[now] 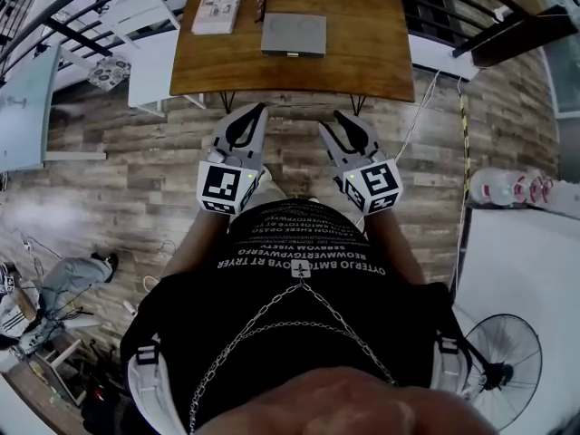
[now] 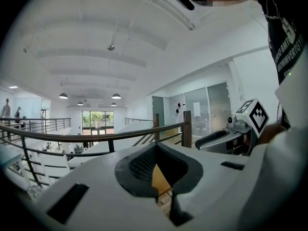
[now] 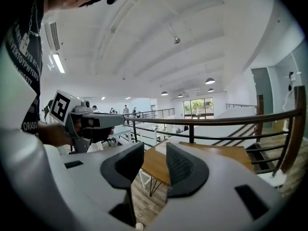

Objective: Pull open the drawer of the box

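Head view overhead, gripper views level, all sharing table (image 1: 362, 53)

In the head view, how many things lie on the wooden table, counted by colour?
On the wooden table:
Grey: 1, the flat grey box
White: 1, the flat white box
Dark: 1, a small dark object, too small to name
Total: 3

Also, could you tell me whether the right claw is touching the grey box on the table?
Apart. The head view shows the right claw held short of the table, with floor showing between them, while the grey box lies farther back on it.
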Action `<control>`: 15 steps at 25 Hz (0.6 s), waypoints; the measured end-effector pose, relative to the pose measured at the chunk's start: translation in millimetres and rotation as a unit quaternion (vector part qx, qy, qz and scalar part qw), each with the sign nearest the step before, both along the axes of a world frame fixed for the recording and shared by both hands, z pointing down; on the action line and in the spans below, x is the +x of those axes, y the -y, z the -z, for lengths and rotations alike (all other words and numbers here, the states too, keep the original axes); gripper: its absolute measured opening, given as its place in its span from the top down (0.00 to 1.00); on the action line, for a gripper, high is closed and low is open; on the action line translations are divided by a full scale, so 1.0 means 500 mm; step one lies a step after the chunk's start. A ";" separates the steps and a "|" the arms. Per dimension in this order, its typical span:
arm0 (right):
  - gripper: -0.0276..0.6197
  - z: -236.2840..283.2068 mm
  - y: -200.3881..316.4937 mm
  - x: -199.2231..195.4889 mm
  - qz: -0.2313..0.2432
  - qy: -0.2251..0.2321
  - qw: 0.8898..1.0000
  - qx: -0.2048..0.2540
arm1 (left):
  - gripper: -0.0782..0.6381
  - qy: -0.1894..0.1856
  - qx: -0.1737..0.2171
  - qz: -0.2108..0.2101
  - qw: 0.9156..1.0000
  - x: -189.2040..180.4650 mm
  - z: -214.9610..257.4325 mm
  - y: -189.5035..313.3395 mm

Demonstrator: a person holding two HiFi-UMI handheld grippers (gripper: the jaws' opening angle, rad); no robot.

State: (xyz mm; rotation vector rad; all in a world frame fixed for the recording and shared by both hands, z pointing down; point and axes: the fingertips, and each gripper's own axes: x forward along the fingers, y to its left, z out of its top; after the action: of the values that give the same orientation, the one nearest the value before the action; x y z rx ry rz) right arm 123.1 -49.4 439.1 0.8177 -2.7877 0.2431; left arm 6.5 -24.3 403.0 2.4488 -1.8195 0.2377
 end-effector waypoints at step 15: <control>0.74 0.031 0.139 -0.108 -0.036 0.000 0.999 0.018 | 0.88 -0.001 0.008 -0.019 1.000 -0.130 0.007 0.124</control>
State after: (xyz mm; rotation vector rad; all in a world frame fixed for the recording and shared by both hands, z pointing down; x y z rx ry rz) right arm 69.2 -118.9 423.7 0.9277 -2.7729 0.2052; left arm -58.7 -86.5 399.4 2.4964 -1.7815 0.2249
